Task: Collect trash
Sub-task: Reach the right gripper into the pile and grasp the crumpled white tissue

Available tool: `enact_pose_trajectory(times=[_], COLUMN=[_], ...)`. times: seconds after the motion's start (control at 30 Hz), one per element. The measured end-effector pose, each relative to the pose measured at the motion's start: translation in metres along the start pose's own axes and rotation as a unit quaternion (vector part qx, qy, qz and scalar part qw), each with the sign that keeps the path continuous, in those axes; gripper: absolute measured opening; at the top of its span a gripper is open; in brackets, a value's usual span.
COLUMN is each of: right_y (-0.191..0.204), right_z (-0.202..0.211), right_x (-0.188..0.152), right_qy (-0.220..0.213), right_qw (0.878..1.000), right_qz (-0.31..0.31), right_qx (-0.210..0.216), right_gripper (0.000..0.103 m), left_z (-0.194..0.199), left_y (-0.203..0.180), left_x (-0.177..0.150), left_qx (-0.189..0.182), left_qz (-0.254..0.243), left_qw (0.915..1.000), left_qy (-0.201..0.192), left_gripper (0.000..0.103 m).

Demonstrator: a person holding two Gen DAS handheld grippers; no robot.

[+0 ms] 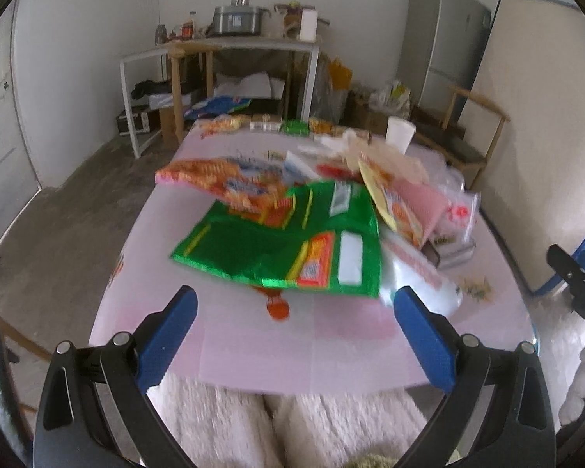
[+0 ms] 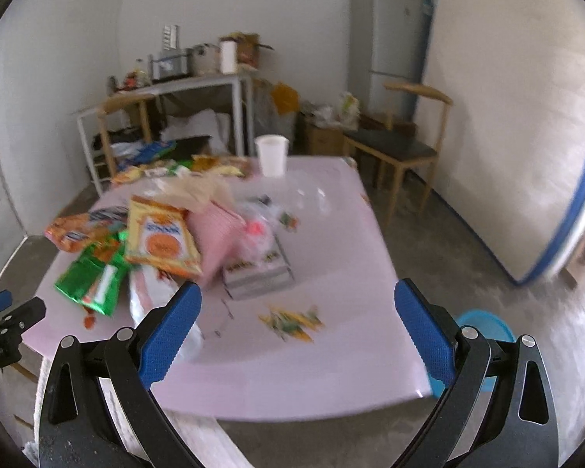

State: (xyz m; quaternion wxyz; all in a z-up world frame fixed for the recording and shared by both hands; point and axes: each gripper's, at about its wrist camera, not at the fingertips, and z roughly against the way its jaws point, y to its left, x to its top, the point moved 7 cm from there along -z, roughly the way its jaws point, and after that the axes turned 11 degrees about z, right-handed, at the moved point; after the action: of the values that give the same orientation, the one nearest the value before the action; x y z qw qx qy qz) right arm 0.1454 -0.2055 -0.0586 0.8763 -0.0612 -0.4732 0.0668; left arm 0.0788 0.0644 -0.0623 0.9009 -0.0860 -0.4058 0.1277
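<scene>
Collection not yet begun, by our judgement.
We find both grippers, left gripper [image 1: 294,306] and right gripper [image 2: 297,302], jaws wide and empty; wrappers [image 1: 288,249] heaped on the bench [image 1: 253,351], blue bin [image 2: 487,325] beside.

Left claw [image 1: 294,304] and right claw [image 2: 298,298]: each has two black, slotted arms joined by round silver screws. Each finger carries a blue, finely textured pad [image 2: 167,335]. The person's legs are clad in fluffy cream fabric [image 1: 292,425].

green wrapper [image 1: 292,249] | flat, crinkled | atop heaped snack wrappers [image 2: 160,241] | pink table [image 2: 331,265]
</scene>
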Motion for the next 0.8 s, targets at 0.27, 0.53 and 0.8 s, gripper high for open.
enact_pose_trajectory(times=[0.27,0.53,0.8], right_y=[0.007,-0.006,-0.026], right_z=[-0.028,-0.046,-0.062], right_x=[0.031,0.040,0.047], right_qy=[-0.005,0.014,0.031], right_qw=[0.999,0.992,0.981], right_qz=[-0.009,-0.069,-0.125], right_qx=[0.053,0.108,0.144], right_gripper=[0.092,0.074,0.061], left_z=[-0.001,-0.028,-0.084], left_y=[0.004,-0.019,-0.039], left_x=[0.051,0.116,0.168], left_qx=[-0.091,-0.197,-0.193], left_qz=[0.030,0.057,0.058], left_qw=[0.9942,0.9789,0.9770], left_qy=[-0.049,-0.001,0.071], left_gripper=[0.099,0.091,0.073])
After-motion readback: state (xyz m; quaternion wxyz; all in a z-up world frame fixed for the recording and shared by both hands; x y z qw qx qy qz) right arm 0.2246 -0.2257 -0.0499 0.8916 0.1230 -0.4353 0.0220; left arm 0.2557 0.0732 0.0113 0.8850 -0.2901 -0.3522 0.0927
